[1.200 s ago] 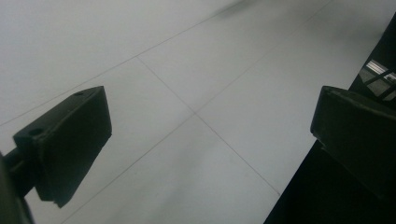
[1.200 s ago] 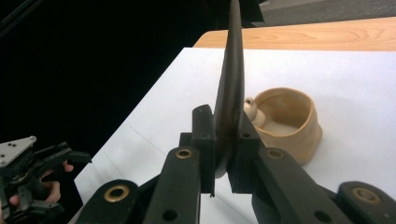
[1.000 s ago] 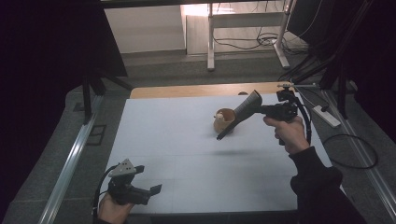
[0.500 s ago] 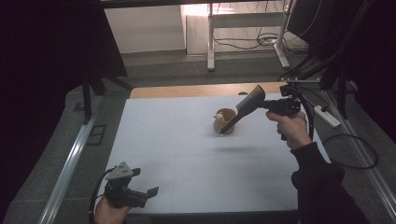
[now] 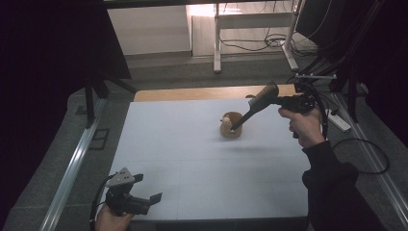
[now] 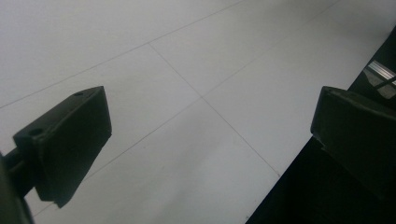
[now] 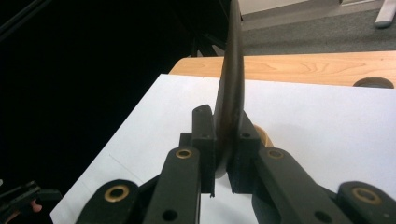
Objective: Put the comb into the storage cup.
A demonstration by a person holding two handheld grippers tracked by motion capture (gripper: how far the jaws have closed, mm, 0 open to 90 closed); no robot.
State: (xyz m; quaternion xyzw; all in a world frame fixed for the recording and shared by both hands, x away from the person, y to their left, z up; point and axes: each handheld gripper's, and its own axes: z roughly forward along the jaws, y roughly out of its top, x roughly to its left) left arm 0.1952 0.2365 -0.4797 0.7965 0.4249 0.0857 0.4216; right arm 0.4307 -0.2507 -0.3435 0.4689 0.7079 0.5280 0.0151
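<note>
**Black spatula tip in a wooden bowl**

Black, stiff and probably light, the spatula (image 5: 250, 109) sits at upper right of centre in the high view, clamped by its broad end in the right gripper (image 5: 272, 97). Its long axis slants down-left into the small wooden bowl (image 5: 232, 126). The left gripper (image 5: 153, 198), lower left, hangs open and empty.

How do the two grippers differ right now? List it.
The left gripper is open, its fingers wide apart and holding nothing; the right gripper is shut on a dark long-handled tool.
The left gripper sits low at the near edge of the white table; the right gripper is raised at the far right, its tool reaching into a small wooden bowl.
Both are hand-held.
</note>
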